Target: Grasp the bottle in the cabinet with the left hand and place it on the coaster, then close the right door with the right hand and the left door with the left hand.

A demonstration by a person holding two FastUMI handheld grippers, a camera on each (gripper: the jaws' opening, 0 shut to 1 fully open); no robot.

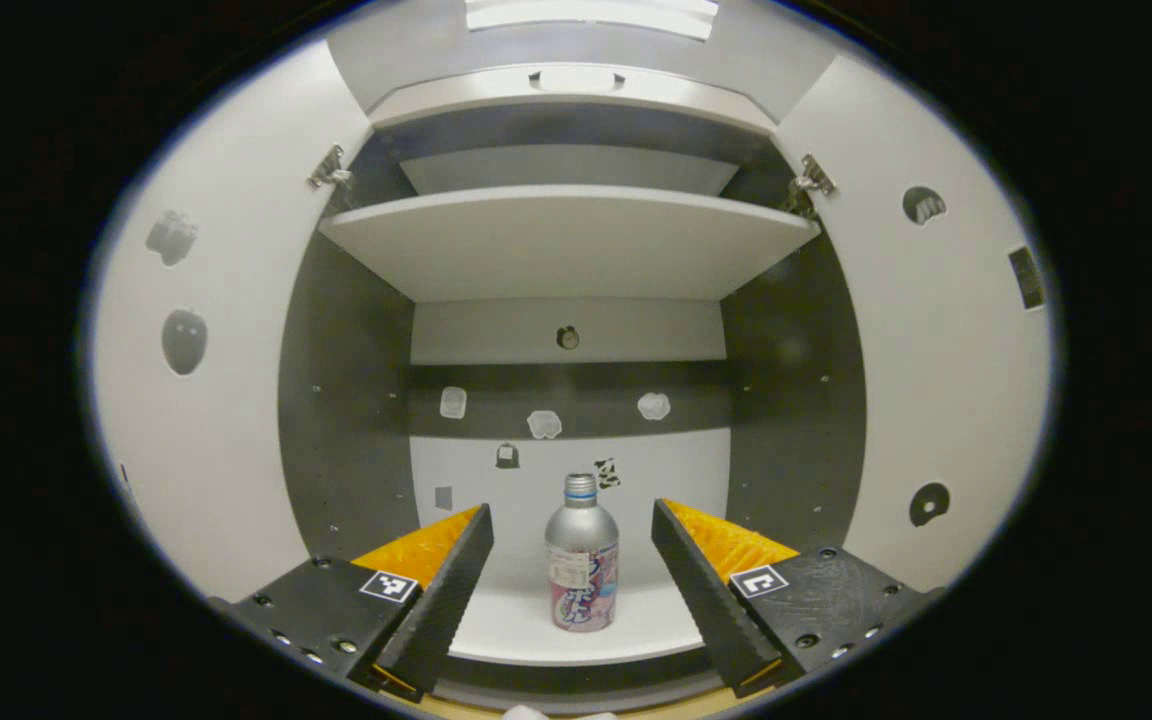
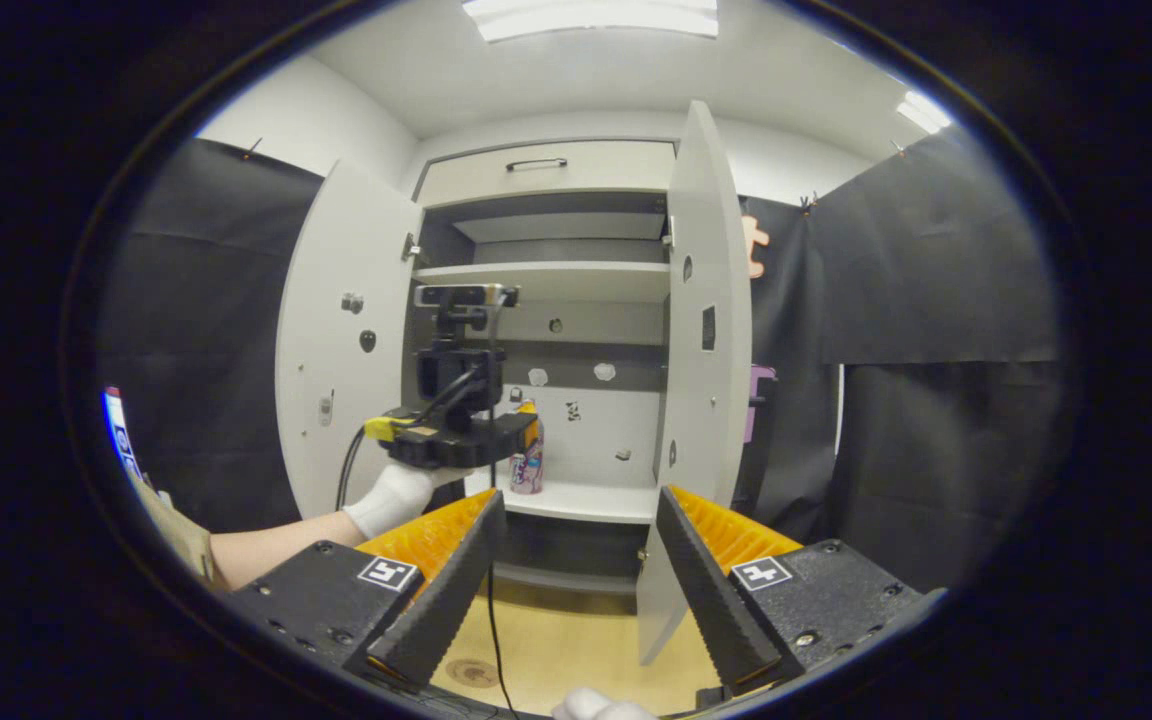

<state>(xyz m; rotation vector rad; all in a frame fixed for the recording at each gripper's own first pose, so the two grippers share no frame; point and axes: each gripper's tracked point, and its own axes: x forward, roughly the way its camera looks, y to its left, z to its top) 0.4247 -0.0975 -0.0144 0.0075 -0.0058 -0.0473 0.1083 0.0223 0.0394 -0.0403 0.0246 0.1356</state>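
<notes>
Bottle [image 1: 582,555] stands upright on the cabinet's lower shelf [image 1: 536,640], centred between the left gripper [image 1: 571,570] fingers — spread wide, touching it on neither side. Right gripper [image 2: 571,590] hangs back over the wooden table [image 2: 576,650], fingers spread, holding nothing — coaster [image 2: 471,672] below. Both cabinet doors stand open: left door [image 2: 336,350], right door [image 2: 706,350].
</notes>
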